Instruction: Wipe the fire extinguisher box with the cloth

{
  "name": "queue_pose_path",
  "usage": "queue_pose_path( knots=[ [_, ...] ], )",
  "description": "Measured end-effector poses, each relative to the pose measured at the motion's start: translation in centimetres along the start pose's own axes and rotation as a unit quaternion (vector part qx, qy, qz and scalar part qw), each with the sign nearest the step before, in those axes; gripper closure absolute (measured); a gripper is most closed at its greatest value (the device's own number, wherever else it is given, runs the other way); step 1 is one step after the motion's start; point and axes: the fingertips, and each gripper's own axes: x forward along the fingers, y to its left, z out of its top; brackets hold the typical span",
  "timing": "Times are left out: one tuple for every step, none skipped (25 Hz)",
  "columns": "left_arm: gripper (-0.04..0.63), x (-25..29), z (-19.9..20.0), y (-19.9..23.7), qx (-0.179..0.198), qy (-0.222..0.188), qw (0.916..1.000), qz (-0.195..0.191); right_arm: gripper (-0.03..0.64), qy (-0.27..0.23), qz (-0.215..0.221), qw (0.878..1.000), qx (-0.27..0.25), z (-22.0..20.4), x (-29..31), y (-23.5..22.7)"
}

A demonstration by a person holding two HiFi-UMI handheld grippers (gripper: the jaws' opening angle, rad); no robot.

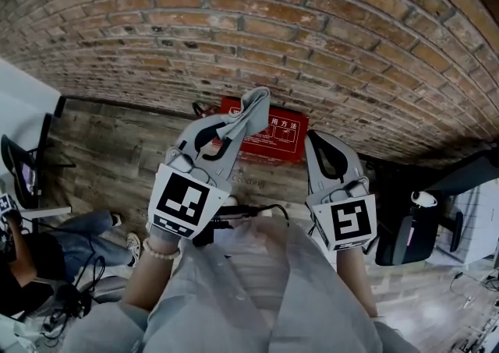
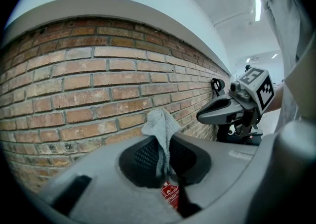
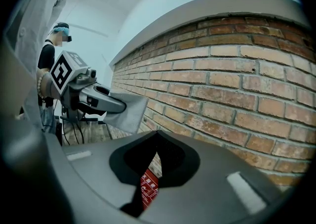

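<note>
1. Looking down on a red fire extinguisher box (image 1: 274, 138) with white print on its face, set on a wooden floor (image 1: 117, 149) at the foot of a brick wall (image 1: 312, 32).
2. Gripping a grey cloth (image 2: 159, 121) in the left hand-held gripper (image 2: 164, 144), with the jaws clenched on the fabric and a loose, crumpled end standing up past the tips.
3. Holding that cloth over the box's left end in the head view, with the wall just behind it in the left gripper view and a sliver of the red box showing below the jaws.
4. Carrying nothing in the right hand-held gripper (image 3: 157, 141), with the jaws drawn together at the tips and only a thin slit lower down, the box's printed red face visible through it.
5. Holding the right hand-held gripper over the box's right end, beside the left one and pointing the same way, toward the wall.
6. Well to the left of the box, sitting on the floor among cables: another person (image 1: 54, 246) in jeans and pale shoes.
7. To the right of the box, close to the wall: a dark chair (image 1: 405, 238).
</note>
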Motion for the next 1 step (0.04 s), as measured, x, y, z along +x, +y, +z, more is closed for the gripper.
queue_pose_path(
  knots=[
    [0.581,0.0,-0.01,0.0,0.0,0.0,1.0,0.0,0.607,0.002,0.001,1.0,-0.002,-0.08,-0.02,0.02]
  ],
)
